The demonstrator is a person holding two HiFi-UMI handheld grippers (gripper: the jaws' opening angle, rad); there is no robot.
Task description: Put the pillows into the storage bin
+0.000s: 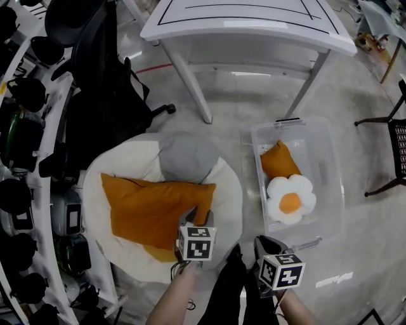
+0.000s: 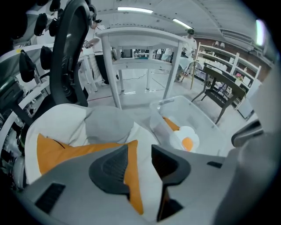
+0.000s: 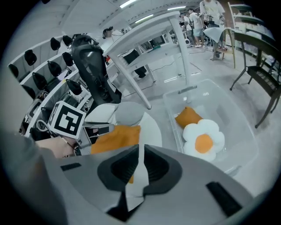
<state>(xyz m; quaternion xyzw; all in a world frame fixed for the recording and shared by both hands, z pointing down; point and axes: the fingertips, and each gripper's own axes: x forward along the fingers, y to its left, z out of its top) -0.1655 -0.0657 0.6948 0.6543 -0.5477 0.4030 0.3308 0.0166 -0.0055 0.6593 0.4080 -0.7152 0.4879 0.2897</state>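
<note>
Left gripper [image 1: 198,219] sits nearest, low in the head view and left of the bin [image 1: 330,166]. Its jaws are spread and released, poised over the near corner of the large orange pillow [image 1: 149,206]. The left gripper view shows that corner's edge in the gap, with neither pad pressing on it.

Right gripper [image 1: 269,242] is just beside the bin's near left corner. Its jaws stand a narrow slit apart and grasp nothing; only white cushion shows through the slit.

Large orange pillow lies flat across the round white seat [image 1: 117,162], well left of the bin and outside it. Grey pillow [image 1: 187,157] is on the same seat on its far side, touching the orange pillow's far edge, also left of the bin.

Bin is clear plastic, lid off, on the floor. Inside it:
- flower pillow [image 1: 290,200], white petals and orange centre, at the near end
- small orange pillow [image 1: 279,162] just beyond the flower one, tilted against the bin's left wall

White table [image 1: 247,19] stands beyond the bin. Black chair [image 1: 396,149] is right of the bin, apart from it. Rack [image 1: 19,159] of dark gear runs far left of the bin, past the seat.
</note>
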